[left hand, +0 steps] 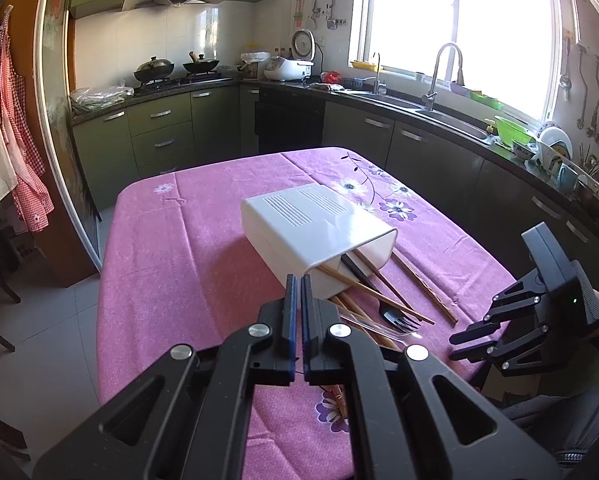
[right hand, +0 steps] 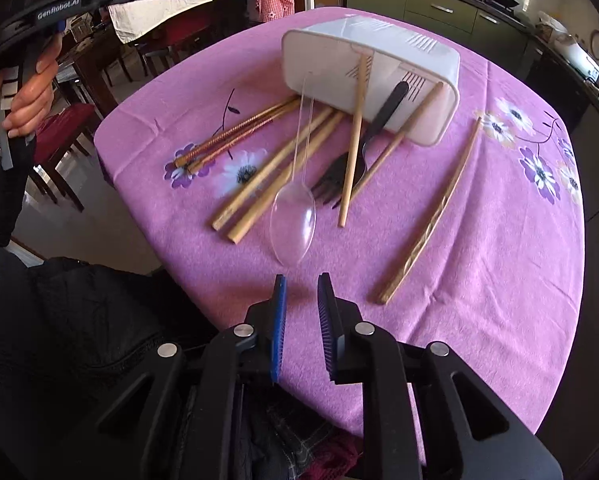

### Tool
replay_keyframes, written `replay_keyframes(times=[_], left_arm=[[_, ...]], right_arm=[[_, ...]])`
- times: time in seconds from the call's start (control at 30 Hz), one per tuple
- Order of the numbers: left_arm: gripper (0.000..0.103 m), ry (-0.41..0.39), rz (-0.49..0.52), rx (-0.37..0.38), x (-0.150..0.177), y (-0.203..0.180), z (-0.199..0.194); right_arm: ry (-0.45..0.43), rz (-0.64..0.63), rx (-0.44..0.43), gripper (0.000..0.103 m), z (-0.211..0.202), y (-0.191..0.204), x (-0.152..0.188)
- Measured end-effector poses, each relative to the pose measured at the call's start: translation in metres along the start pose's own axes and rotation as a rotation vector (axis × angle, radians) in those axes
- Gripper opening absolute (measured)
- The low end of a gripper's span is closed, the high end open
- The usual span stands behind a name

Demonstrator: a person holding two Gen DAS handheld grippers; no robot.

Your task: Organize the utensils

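A white utensil holder (right hand: pixel 379 52) (left hand: pixel 311 220) lies on its side on the pink floral tablecloth (right hand: pixel 491 280). Utensils spill from its mouth: a clear plastic spoon (right hand: pixel 292 224), a black fork (right hand: pixel 339 172), pale wooden chopsticks (right hand: pixel 275 172) and a reddish patterned pair (right hand: pixel 235 132). One paper-wrapped pair (right hand: pixel 431 220) lies apart to the right. My right gripper (right hand: pixel 302 278) hovers just short of the spoon's bowl, open, with nothing between its fingers. My left gripper (left hand: pixel 299 278) is shut on nothing, in front of the holder's mouth.
The table's near edge lies under my right gripper, with a dark sleeve and lap beside it. Kitchen counters, a sink (left hand: pixel 439 108) and a stove (left hand: pixel 171 76) ring the table. Wooden chairs (right hand: pixel 71 120) stand off its left side.
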State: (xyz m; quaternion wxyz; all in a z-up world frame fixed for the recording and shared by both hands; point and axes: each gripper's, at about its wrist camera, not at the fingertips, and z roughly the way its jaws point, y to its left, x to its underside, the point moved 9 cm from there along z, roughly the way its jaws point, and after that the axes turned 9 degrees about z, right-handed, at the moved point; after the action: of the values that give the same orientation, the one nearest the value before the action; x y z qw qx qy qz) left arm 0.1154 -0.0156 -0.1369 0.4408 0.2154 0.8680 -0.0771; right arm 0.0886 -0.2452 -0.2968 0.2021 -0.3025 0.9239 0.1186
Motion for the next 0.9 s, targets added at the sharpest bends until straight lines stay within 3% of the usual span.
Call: replay_keyframes(times=[0.2, 0.37, 0.43, 0.5, 0.6, 0.7, 0.73, 0.77, 0.83, 0.9], left_arm=[[0.002, 0.006, 0.031, 0.008, -0.001, -0.012, 0.001], [0.002, 0.008, 0.030, 0.004, 0.001, -0.012, 0.000], [0.002, 0.012, 0.024, 0.004, 0.002, -0.010, 0.001], [0.002, 0.015, 0.022, 0.002, 0.003, -0.008, 0.001], [0.002, 0.017, 0.021, 0.000, 0.006, -0.005, 0.000], [0.002, 0.015, 0.005, 0.001, 0.006, 0.000, 0.001], [0.002, 0.013, -0.003, 0.002, 0.006, 0.001, 0.001], [0.002, 0.011, -0.009, 0.003, 0.006, 0.003, 0.002], [0.002, 0.012, -0.018, 0.004, 0.004, 0.004, 0.004], [0.002, 0.015, -0.020, -0.008, 0.003, 0.005, 0.005]], right_arm=[[-0.051, -0.030, -0.010, 0.018, 0.009, 0.011, -0.010], [-0.095, -0.008, -0.015, 0.005, 0.022, 0.014, -0.038], [-0.112, -0.005, -0.021, 0.005, 0.027, 0.017, -0.048], [-0.123, 0.004, -0.015, 0.005, 0.028, 0.017, -0.056], [-0.148, -0.012, -0.020, 0.018, 0.009, 0.018, -0.060], [-0.291, -0.021, 0.066, 0.029, -0.030, -0.003, -0.072], [-0.369, -0.040, 0.153, 0.048, -0.043, -0.015, -0.078], [-0.444, -0.089, 0.251, 0.058, -0.051, -0.024, -0.083], [-0.489, -0.184, 0.392, 0.058, -0.045, -0.038, -0.086], [-0.452, -0.148, 0.377, 0.040, -0.028, -0.053, -0.089]])
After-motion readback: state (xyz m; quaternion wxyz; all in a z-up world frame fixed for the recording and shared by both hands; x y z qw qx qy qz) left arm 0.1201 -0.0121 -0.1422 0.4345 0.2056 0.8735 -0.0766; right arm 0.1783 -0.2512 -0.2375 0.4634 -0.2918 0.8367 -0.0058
